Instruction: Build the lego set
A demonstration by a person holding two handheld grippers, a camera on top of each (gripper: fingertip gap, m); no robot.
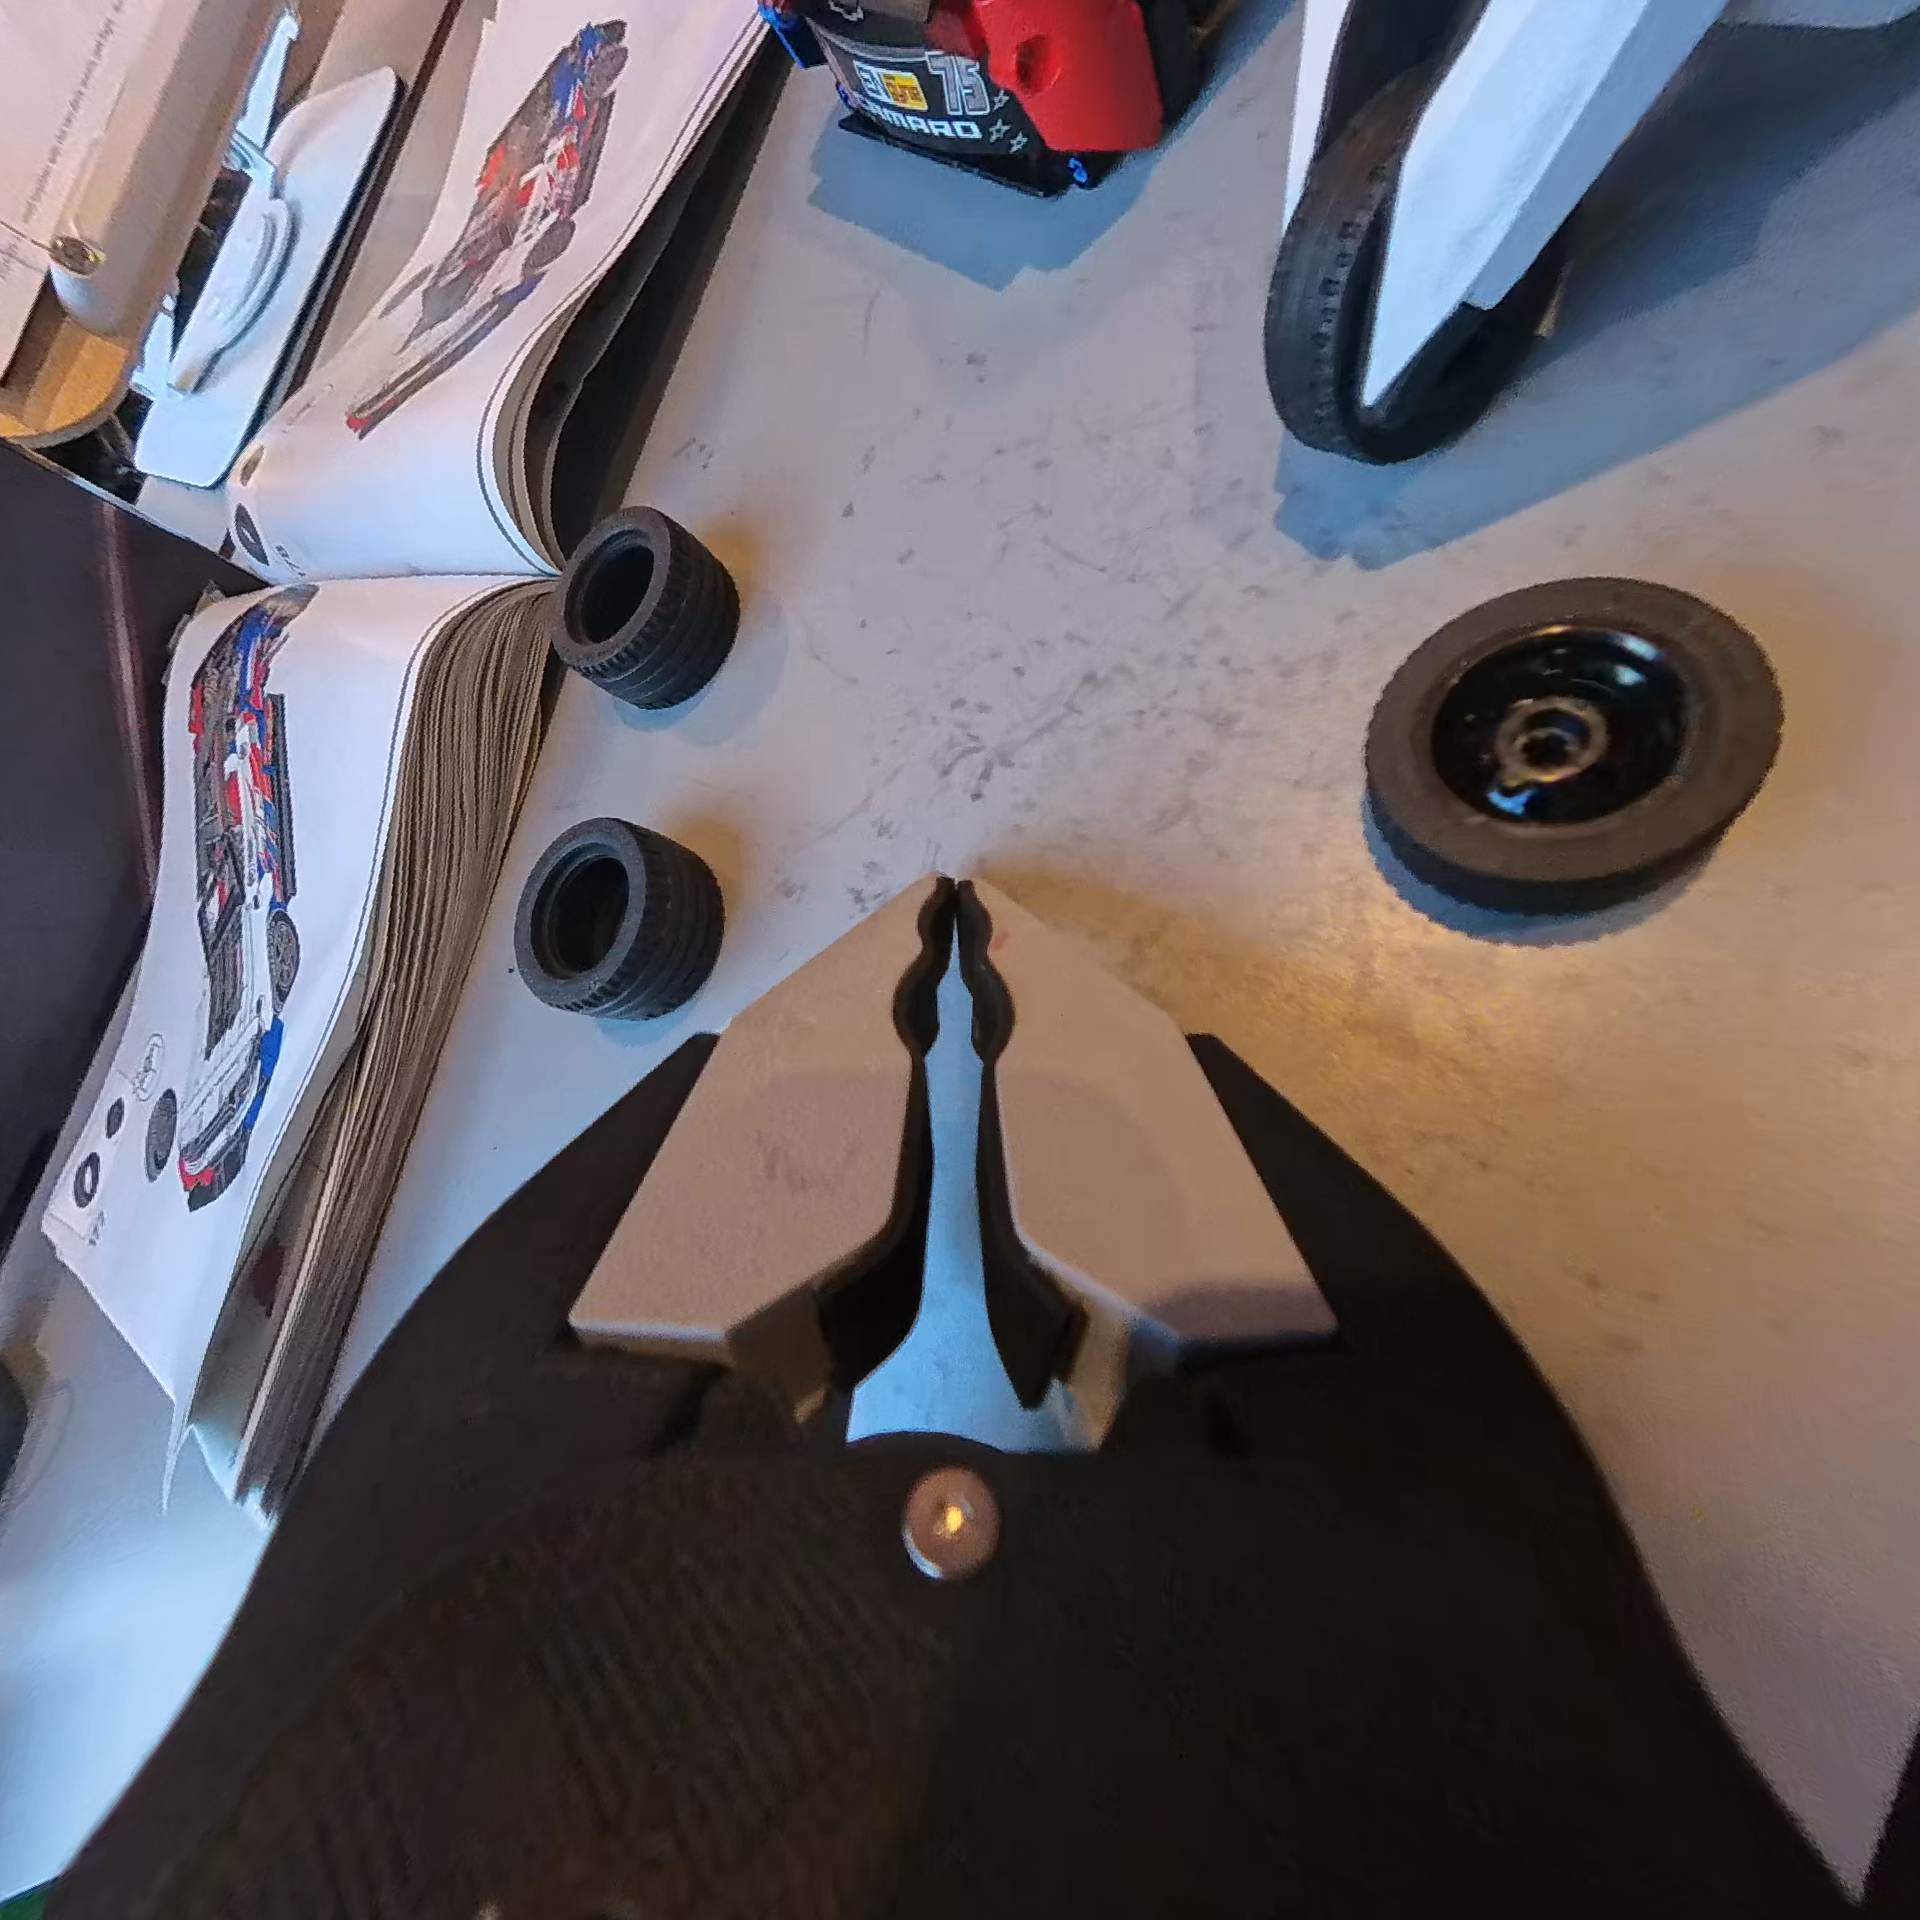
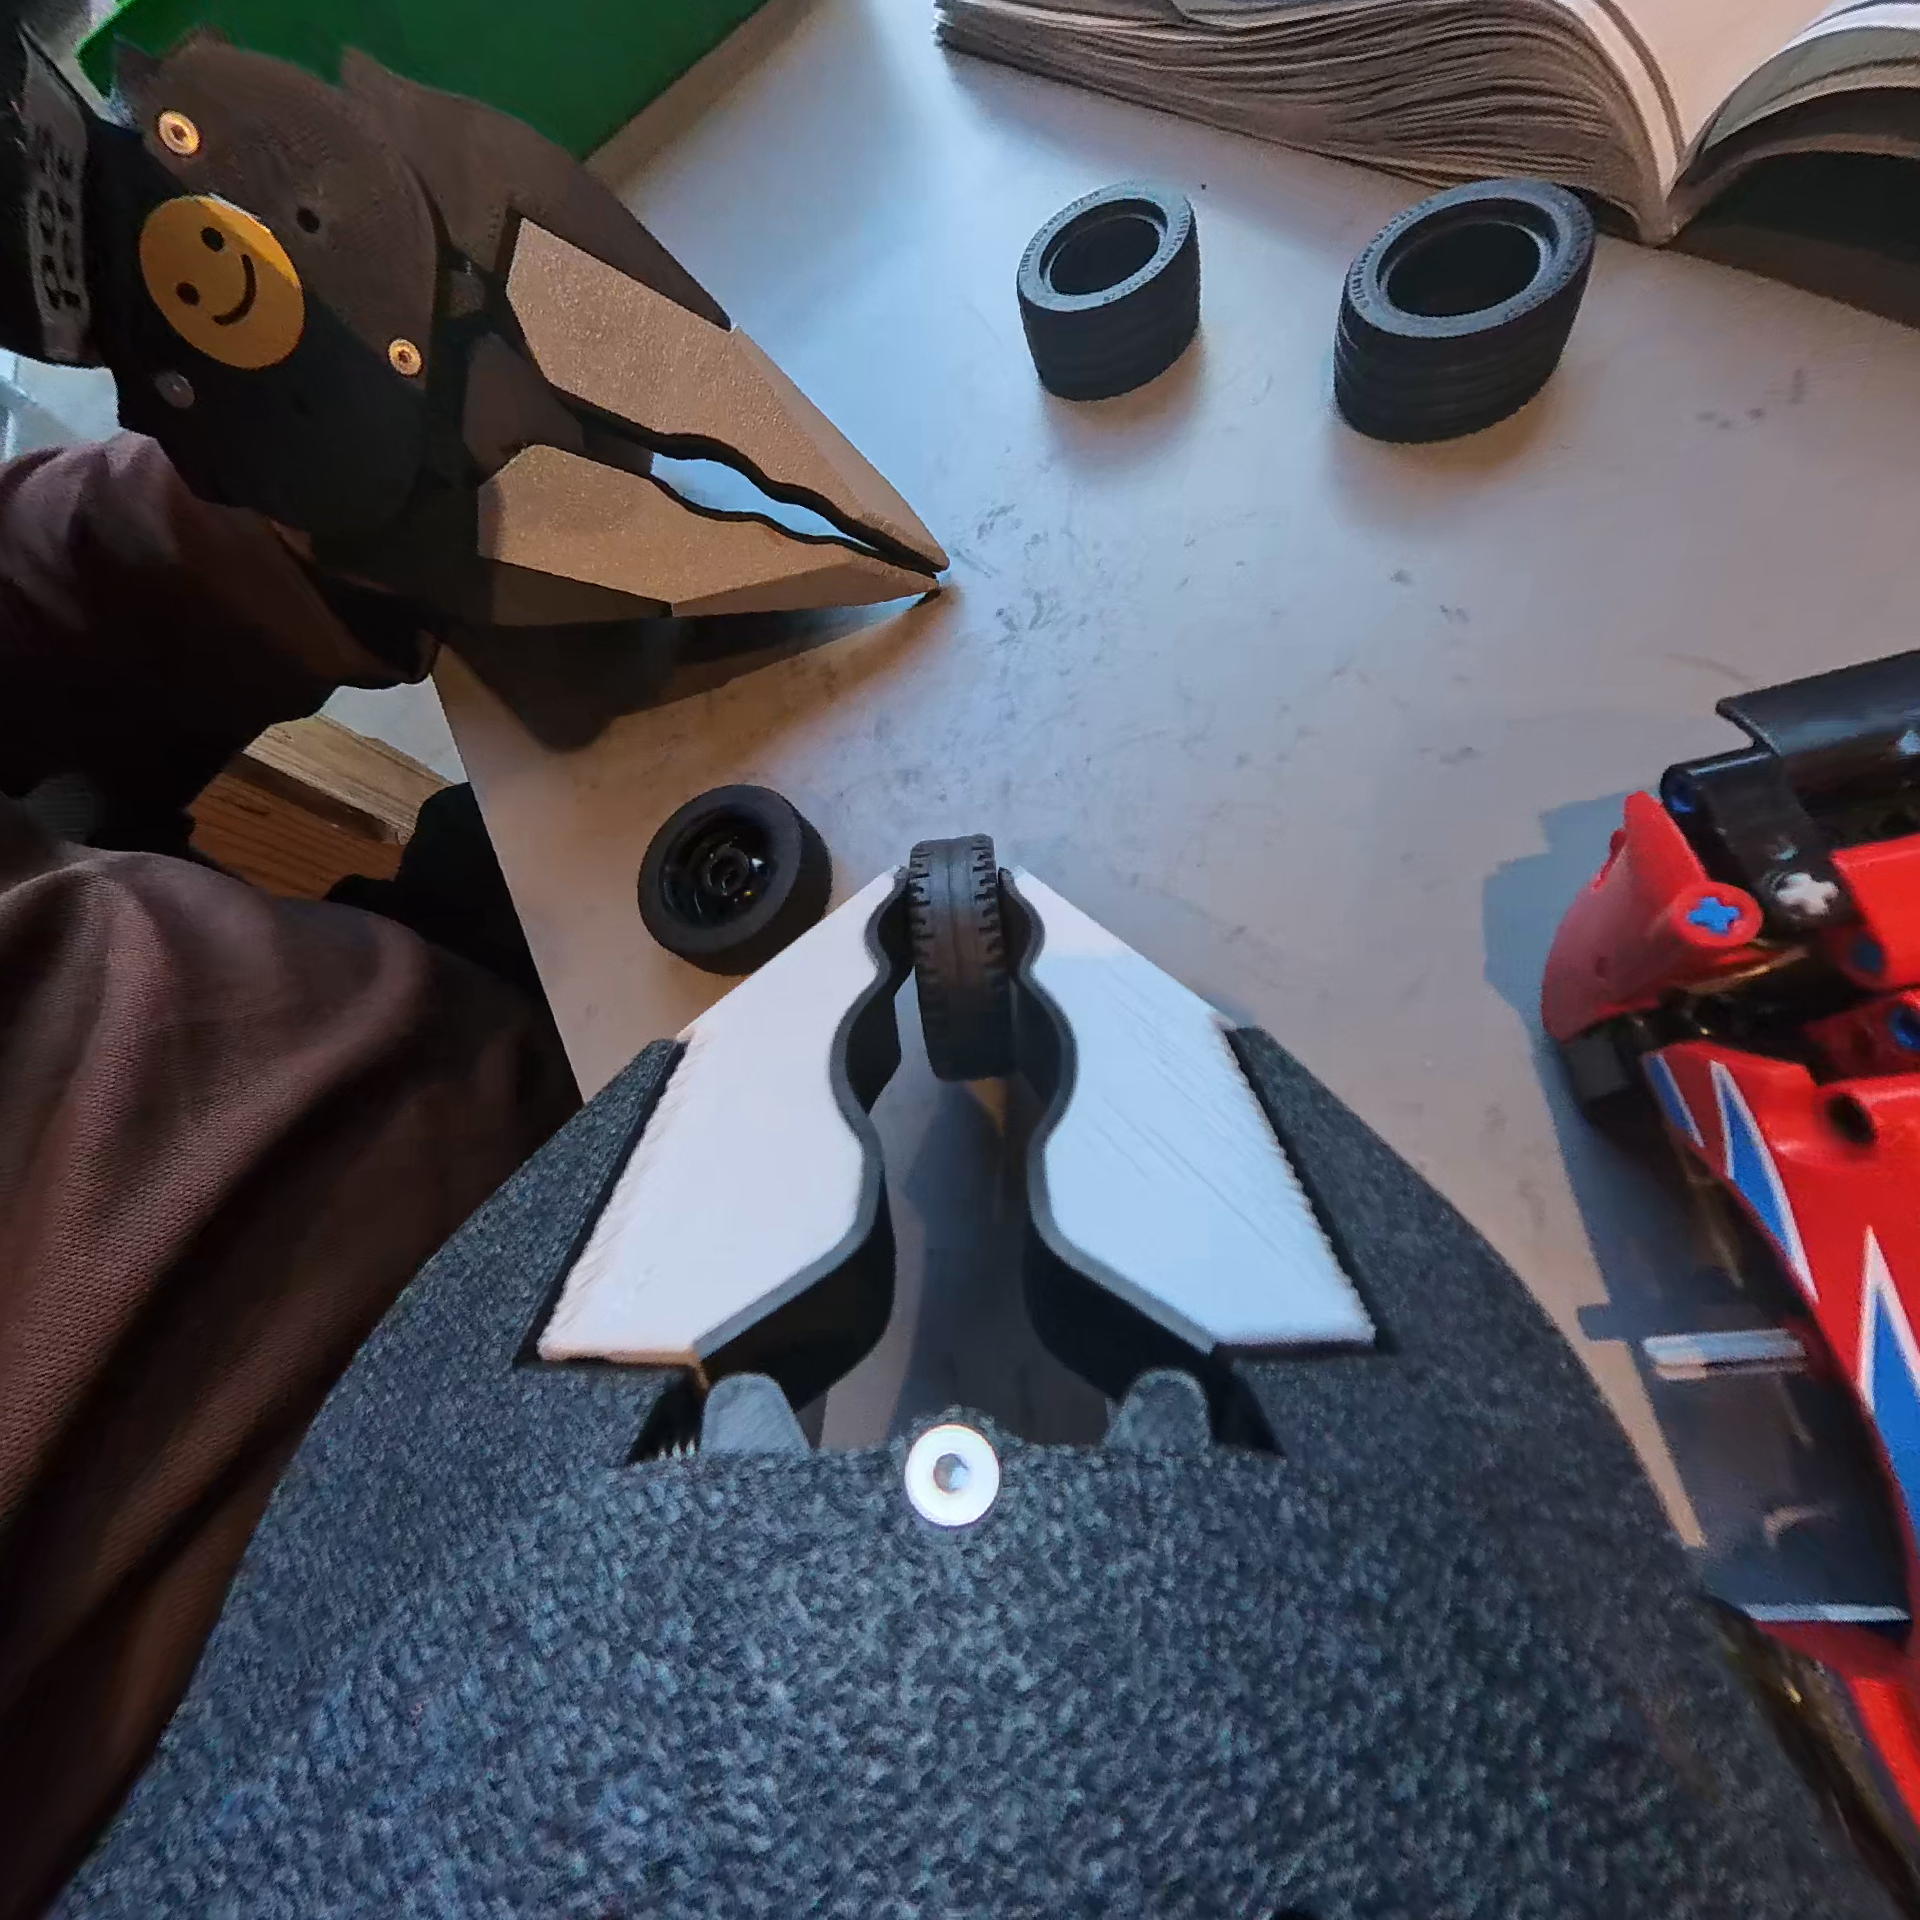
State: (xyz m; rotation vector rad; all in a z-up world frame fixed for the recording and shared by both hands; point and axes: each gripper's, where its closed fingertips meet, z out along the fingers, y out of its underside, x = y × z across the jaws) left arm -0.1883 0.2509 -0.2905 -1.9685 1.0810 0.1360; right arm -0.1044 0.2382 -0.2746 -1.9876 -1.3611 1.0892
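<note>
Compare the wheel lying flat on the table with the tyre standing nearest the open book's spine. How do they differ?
The wheel has a glossy black rim filling its centre; the tyre is hollow. The wheel lies flat on its side and looks thin; the tyre stands on its tread and looks wider. The wheel sits alone on open table; the tyre is against the book. Both are black rubber.

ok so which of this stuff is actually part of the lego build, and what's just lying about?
Part of the build:
- wheel held in the right gripper
- assembled wheel lying flat on the table
- two empty tyres
- red car
- open instruction book
- left gripper, shut and empty

Lying about:
- white items beyond the book
- green sheet
</note>
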